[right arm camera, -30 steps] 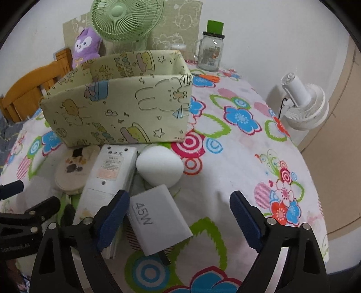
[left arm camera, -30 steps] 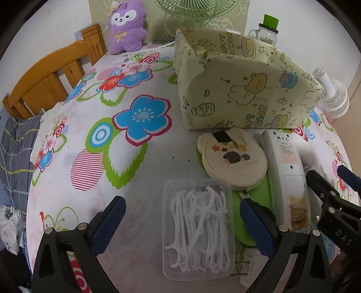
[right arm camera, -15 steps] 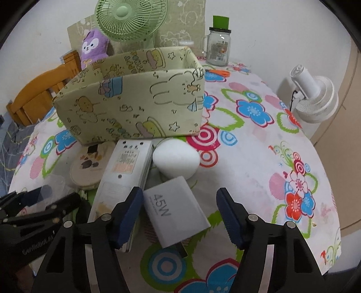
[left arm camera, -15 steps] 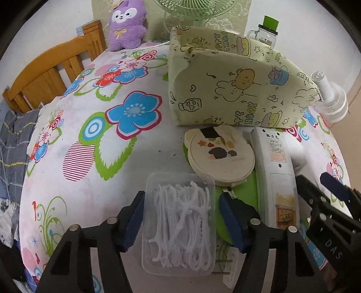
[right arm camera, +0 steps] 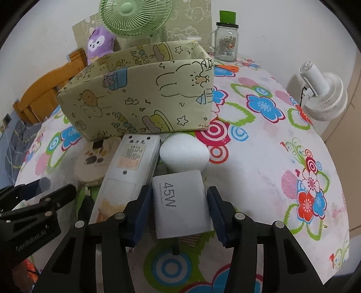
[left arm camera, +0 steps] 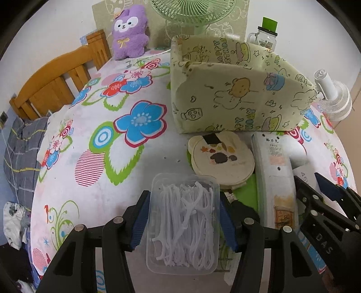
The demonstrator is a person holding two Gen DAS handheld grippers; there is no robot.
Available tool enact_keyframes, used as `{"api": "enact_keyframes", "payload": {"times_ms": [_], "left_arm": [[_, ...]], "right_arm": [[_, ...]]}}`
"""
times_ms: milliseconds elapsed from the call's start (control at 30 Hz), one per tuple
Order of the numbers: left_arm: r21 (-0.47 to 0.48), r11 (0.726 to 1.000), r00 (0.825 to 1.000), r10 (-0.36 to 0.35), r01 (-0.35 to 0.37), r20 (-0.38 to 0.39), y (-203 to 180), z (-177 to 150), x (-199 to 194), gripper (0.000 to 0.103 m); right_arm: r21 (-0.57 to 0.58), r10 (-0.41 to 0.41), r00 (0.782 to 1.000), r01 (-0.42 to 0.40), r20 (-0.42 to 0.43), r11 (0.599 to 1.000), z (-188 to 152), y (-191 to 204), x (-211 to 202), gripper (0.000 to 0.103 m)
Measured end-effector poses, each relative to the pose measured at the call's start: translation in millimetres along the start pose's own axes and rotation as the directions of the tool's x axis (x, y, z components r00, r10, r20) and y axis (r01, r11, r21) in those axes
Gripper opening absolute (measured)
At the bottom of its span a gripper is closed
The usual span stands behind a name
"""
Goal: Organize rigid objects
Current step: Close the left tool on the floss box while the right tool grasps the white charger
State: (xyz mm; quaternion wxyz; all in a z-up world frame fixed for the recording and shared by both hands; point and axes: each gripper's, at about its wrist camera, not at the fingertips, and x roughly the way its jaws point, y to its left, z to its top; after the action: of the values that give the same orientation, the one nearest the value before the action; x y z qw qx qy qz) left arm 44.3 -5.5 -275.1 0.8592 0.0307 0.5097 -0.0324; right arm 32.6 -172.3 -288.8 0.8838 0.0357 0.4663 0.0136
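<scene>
My left gripper (left arm camera: 183,216) is shut on a clear plastic box of white floss picks (left arm camera: 183,223), its pads against both long sides. My right gripper (right arm camera: 179,211) is shut on a white 45W charger block (right arm camera: 180,207). Beside them lie a long white remote-like box (right arm camera: 128,169), a round beige case with animal prints (left arm camera: 222,160) and a white egg-shaped object (right arm camera: 183,154). A pale green cartoon fabric bin (left arm camera: 234,94) stands open just behind them; it also shows in the right wrist view (right arm camera: 140,97).
The floral tablecloth (left arm camera: 126,144) covers the table. At the back are a green fan (right arm camera: 135,15), a purple plush (left arm camera: 129,33) and a glass jar with green lid (right arm camera: 226,38). A white fan (right arm camera: 322,94) is off the right edge. A wooden chair (left arm camera: 52,85) is left.
Both grippers moved forward and closed: the left onto the floss pick box, the right onto the 45W charger. Both were wide open a second ago.
</scene>
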Motion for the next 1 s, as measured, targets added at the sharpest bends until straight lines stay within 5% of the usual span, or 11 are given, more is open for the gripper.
{"api": "enact_keyframes", "payload": {"times_ms": [267, 1000], "left_arm": [[-0.014, 1.0, 1.0, 0.014, -0.014, 0.012, -4, 4, -11, 0.059], [0.015, 0.998, 0.991, -0.055, 0.053, 0.118, -25, 45, -62, 0.059]], "right_arm": [[0.014, 0.002, 0.999, -0.002, -0.032, 1.0, 4, -3, -5, 0.051], [0.013, -0.019, 0.998, 0.018, 0.057, 1.0, 55, -3, -65, 0.05]]}}
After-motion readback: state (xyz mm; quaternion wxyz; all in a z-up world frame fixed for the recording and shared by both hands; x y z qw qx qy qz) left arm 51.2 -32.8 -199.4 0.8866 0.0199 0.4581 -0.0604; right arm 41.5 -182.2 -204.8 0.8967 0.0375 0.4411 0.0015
